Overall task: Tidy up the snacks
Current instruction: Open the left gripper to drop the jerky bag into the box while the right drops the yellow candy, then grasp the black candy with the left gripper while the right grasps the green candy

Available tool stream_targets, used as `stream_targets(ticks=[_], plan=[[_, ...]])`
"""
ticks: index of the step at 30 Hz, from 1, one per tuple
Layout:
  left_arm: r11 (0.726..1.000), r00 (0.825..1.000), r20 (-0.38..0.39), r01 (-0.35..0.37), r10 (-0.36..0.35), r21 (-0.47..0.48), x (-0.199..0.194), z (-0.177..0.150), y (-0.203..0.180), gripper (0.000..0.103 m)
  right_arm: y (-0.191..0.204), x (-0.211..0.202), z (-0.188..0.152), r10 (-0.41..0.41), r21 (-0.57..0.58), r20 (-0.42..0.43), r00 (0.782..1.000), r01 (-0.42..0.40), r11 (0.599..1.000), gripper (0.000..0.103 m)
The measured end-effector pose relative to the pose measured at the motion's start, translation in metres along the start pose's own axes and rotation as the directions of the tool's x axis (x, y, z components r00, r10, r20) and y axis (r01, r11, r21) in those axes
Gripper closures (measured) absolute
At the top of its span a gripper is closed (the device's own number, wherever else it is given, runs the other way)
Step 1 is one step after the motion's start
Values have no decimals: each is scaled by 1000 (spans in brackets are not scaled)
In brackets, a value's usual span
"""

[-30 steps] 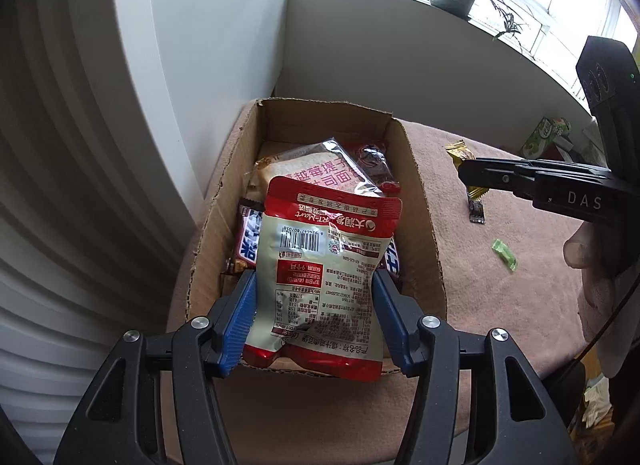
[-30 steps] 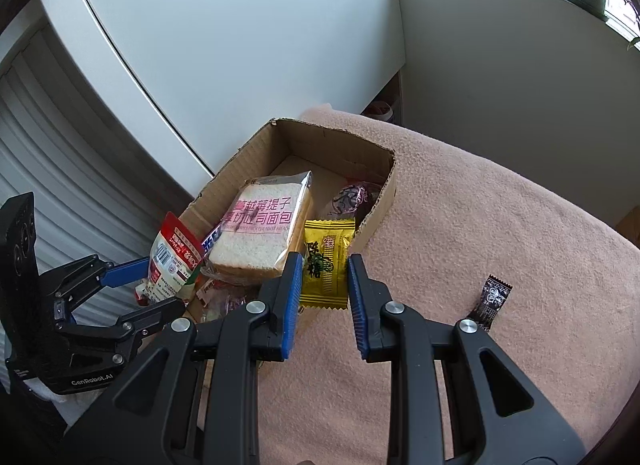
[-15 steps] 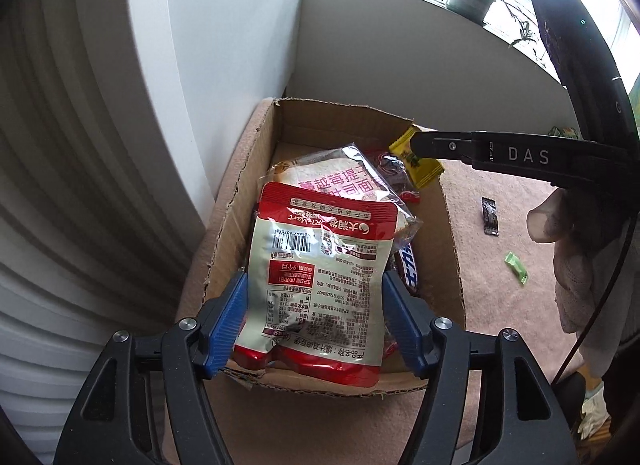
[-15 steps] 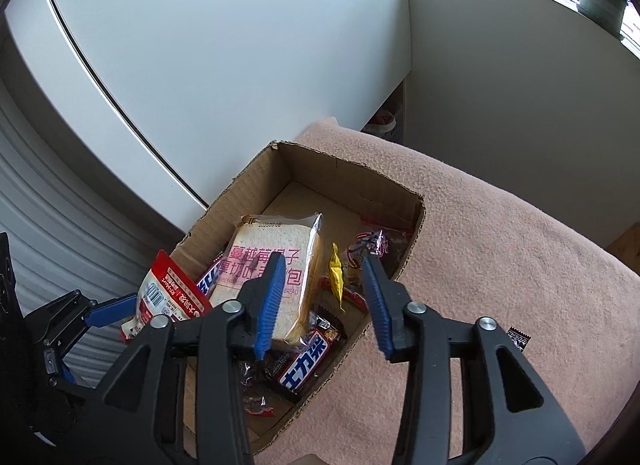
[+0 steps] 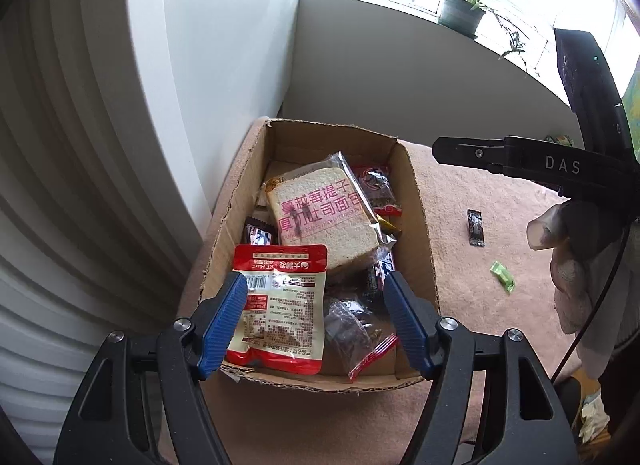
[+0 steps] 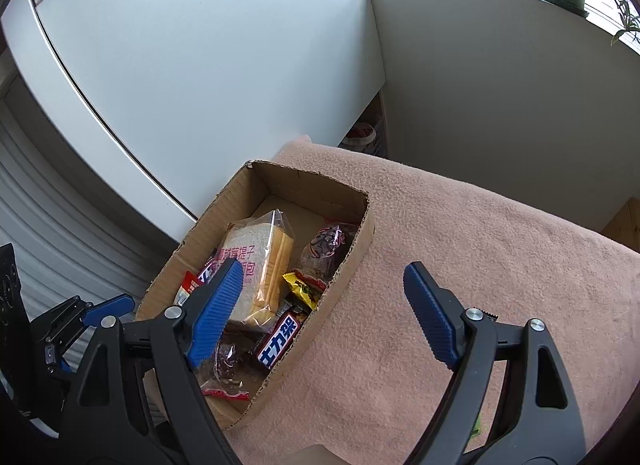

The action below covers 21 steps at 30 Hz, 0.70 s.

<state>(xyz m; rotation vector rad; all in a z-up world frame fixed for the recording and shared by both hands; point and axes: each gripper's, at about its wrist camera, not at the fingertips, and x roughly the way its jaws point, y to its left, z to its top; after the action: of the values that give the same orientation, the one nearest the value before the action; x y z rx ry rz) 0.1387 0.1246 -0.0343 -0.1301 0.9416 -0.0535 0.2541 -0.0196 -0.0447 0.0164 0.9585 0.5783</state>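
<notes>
- The pink blanket point(image 6: 460, 233) spreads ahead of and to the right of your right gripper point(image 6: 324, 313); this is your open room, soft and uneven, so thin wrappers probably sink into it a little.
- The cardboard box point(image 5: 416, 201) sits directly ahead of your left gripper point(image 5: 310, 325), its near wall just under the fingertips and a white wall close along its left side. Its cut rims look rough and could catch a wrapper, so come in from above.
- The bread packet point(image 5: 320, 217) lies on top of the pile in the middle of the box; it is likely light and squashy, so take it by the sealed film end, not across the loaf.
- The red and white pouch point(image 5: 280, 313) stands against the box's near wall between your left fingers. The left jaws are opening; the left pad is at its edge, the right pad well clear. Crinkly and slick, it would best be pinched flat across its width.
- Your right jaws are opening wide with nothing between them, over the box's right rim.
- The yellow packet point(image 6: 302, 289) rests inside the box beside the bread.
- The dark sachet point(image 5: 475, 227) and green candy point(image 5: 503, 275) remain out on the blanket, right of your left gripper. Both are tiny and flat, so pinch low and gently.
</notes>
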Motion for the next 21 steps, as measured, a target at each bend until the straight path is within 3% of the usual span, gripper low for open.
stream_targets(ticks=[13, 21], plan=[[994, 996, 23, 82, -84, 78, -13, -2, -56, 32, -85, -70, -64, -59, 89, 40, 997, 55, 995, 18], [982, 992, -12, 127, -127, 139, 5, 2, -102, 32, -104, -76, -104, -107, 60, 8, 994, 106, 993, 18]])
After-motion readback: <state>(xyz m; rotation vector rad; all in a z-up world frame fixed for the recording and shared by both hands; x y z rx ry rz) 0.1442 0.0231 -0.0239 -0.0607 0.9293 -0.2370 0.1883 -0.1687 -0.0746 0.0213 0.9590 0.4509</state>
